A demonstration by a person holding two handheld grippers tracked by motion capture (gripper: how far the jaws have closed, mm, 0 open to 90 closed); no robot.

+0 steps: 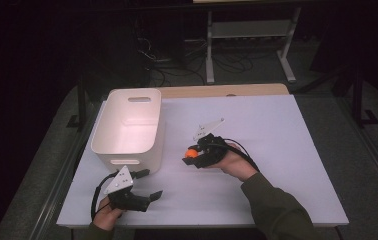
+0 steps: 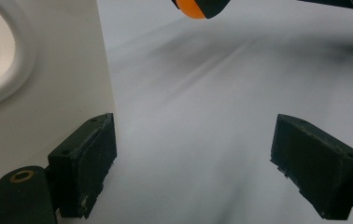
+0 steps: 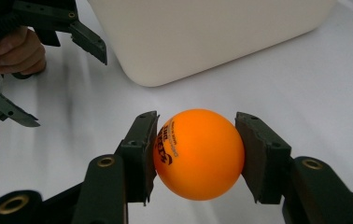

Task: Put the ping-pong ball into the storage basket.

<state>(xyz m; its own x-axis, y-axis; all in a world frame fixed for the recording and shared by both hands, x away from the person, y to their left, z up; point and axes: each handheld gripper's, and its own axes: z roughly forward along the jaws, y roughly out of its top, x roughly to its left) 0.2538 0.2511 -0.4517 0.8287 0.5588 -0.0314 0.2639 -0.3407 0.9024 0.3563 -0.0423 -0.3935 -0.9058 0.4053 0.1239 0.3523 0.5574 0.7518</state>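
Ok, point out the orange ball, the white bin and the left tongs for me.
orange ball (image 3: 198, 154), right gripper view, middle of its front.
white bin (image 1: 108, 152), high view, near rim.
left tongs (image 2: 193, 163), left gripper view, midway between the open tips.

open tongs (image 2: 193, 163) beside white bin (image 2: 48, 93), orange ball (image 2: 191, 8) ahead.

One orange ball (image 3: 198, 154), one white bin (image 1: 129, 125), two grippers (image 1: 195, 156)

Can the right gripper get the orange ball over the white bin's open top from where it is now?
Probably yes: the right gripper grips the orange ball, the white bin stands open-topped beside it, nothing lies between.
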